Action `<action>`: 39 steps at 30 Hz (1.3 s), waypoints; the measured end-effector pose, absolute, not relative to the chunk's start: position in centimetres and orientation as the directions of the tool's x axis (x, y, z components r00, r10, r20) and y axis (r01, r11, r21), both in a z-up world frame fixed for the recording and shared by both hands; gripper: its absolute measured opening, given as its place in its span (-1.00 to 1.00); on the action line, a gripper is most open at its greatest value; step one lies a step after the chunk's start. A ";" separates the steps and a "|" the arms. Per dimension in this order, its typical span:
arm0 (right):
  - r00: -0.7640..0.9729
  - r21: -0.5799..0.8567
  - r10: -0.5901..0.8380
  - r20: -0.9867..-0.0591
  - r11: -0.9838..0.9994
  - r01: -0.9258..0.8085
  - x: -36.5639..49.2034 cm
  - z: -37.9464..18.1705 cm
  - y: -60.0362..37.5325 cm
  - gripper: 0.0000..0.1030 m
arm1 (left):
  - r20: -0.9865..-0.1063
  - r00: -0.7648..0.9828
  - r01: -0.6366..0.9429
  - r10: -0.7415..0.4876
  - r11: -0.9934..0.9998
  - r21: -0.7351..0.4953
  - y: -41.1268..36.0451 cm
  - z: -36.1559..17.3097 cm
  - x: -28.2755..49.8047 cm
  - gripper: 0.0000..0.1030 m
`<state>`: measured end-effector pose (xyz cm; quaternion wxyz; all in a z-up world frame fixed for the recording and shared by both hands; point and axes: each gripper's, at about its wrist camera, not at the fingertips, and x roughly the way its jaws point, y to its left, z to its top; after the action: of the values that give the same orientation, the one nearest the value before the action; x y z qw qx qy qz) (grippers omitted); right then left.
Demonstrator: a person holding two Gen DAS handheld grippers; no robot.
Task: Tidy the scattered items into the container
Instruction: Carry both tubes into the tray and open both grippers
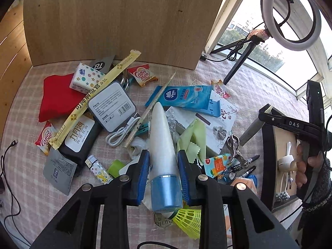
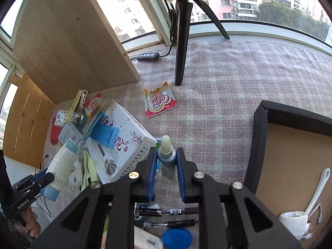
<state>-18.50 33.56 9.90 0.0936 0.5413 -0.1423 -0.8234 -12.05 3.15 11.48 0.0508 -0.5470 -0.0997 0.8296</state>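
My left gripper (image 1: 163, 155) is shut on a white tube with a blue cap (image 1: 160, 137), cap end toward the camera, above the scattered pile on the checked cloth. The same tube (image 2: 62, 159) shows at the lower left of the right wrist view. My right gripper (image 2: 166, 153) is shut on a small bottle with a pale pointed cap (image 2: 166, 147), its blue pads on either side of the dark body. The container, a black box with a brown floor (image 2: 259, 145), stands just right of it and appears in the left wrist view as the black box (image 1: 266, 155).
A white printed carton (image 2: 124, 141) with a blue phone stand (image 2: 104, 134) lies left of the right gripper. Nearby are a Coffee mate sachet (image 2: 159, 101), a tripod leg (image 2: 182, 41), a leaning wooden board (image 2: 72, 41) and pens (image 2: 166, 210). A white cable (image 2: 317, 188) lies in the box.
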 end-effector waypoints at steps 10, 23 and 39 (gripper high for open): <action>-0.458 0.332 -0.302 -0.836 -0.943 0.017 -17.1 12.8 34.3 -0.65 | -0.890 -0.414 0.032 0.190 -0.974 -0.223 2.8 12.1 -11.3 -0.50; -0.542 0.339 -0.282 -0.791 -0.941 -0.005 -10.3 18.5 40.4 -0.65 | -0.826 -0.481 -0.125 0.293 -0.956 -0.267 8.4 17.5 -9.8 -0.50; -0.549 0.269 -0.047 -0.835 -0.905 -0.331 1.0 18.3 55.1 -0.65 | -0.769 -0.328 -0.550 0.548 -0.773 -0.316 31.4 19.5 -7.1 -0.50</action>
<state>1.00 55.09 18.30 -0.0828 0.4678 -0.2021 -0.8564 -7.07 31.38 19.50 0.3371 -0.4716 0.0011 0.8148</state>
